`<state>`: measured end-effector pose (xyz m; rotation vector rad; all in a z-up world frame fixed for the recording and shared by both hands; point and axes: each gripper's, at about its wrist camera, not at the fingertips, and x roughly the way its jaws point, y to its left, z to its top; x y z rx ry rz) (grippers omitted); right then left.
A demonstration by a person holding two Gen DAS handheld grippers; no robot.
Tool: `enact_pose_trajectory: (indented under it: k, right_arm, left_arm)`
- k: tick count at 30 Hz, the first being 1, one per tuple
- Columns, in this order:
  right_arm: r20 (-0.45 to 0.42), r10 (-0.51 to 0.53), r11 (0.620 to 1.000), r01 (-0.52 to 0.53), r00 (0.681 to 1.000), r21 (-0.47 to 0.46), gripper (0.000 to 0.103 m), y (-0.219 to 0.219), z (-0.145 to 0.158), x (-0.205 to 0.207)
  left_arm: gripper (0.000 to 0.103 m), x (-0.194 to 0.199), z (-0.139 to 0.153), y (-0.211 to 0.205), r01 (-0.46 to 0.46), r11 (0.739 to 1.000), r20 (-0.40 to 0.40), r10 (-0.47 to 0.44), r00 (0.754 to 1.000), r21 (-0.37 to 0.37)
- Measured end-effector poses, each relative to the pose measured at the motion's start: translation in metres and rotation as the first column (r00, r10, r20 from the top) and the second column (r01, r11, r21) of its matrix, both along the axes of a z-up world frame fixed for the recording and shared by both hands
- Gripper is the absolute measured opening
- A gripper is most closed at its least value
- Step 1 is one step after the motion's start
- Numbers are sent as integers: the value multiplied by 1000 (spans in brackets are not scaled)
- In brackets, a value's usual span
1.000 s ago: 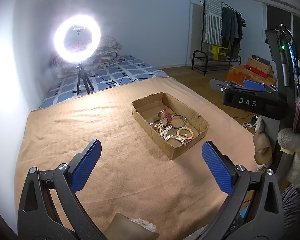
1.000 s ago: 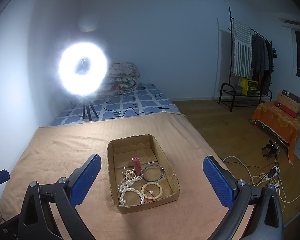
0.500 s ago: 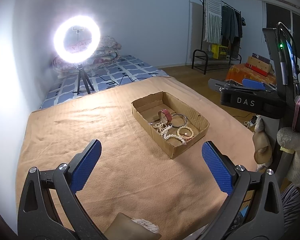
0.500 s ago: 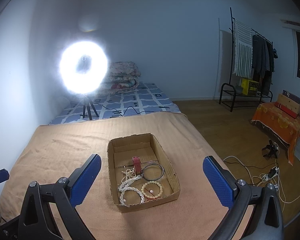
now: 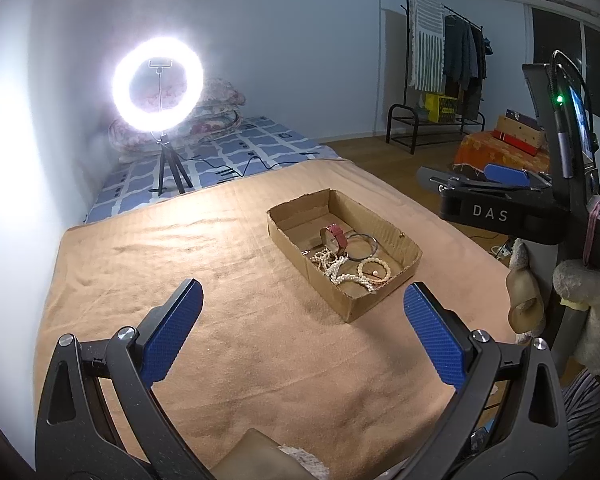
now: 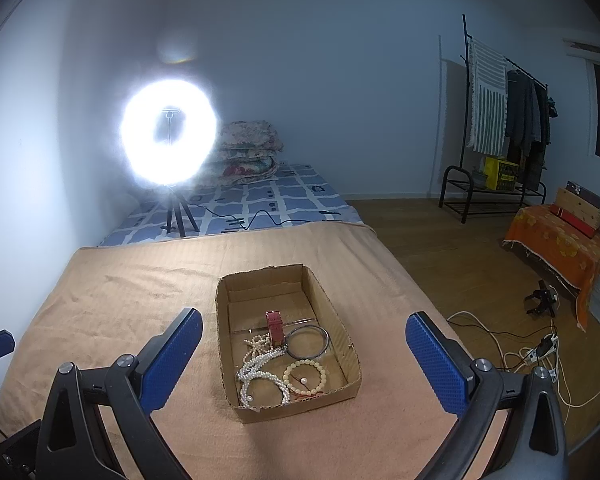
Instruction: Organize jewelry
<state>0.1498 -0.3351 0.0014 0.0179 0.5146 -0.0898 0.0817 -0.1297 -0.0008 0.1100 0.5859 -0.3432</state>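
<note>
a: where is the jewelry?

b: it sits in the cardboard box (image 6: 340, 390) on the tan blanket (image 6: 120, 300). there is a red strap (image 6: 274, 326), a thin dark bangle (image 6: 308, 342), a white pearl string (image 6: 260, 372) and a pale bead bracelet (image 6: 305, 378). they all lie at the near end of the box, bunched close. the far end is bare.

a: are your tongs holding anything?

b: no. my left gripper (image 5: 300, 328) is spread wide with nothing in it, over the blanket, near the box but not touching. my right gripper (image 6: 304, 354) is spread wide too. the box shows in the gap between its blue pads (image 6: 172, 360).

a: what does one camera see that the other can't?

b: the left one sees my right gripper (image 5: 496, 196) from the side, off past the box, with letters on it. the right one only sees a blue tip at its left edge. the right one shows white cables (image 6: 512, 356) on the wood floor.

a: anything hard to see?

b: the ring light (image 6: 168, 138) glows so bright its middle is washed out. the pearls are tangled, so i can't tell if it is one string or more. something pale at the bottom of the left view is cut off.
</note>
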Motion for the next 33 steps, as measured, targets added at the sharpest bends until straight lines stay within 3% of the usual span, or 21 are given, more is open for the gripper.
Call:
enact_pose_trajectory:
  k: [6,15,23,33]
  right_arm:
    - [-2,-3,1000,3,1000,2,103,0,-2,0]
    - [-11,-9,1000,9,1000,7,103,-5,-6,3]
    - [-68,-117,993,118,991,9,103,-46,-24,18]
    - [-216,-321,946,323,922,-27,103,-131,-77,46]
  left_arm:
    - [102,-3,2,0,-18,1000,40,18,999,18]
    - [102,7,-1,12,-93,995,14,92,996,37]
    - [102,12,-1,30,-165,986,5,165,986,37]
    - [102,9,-1,62,-245,969,10,245,969,34]
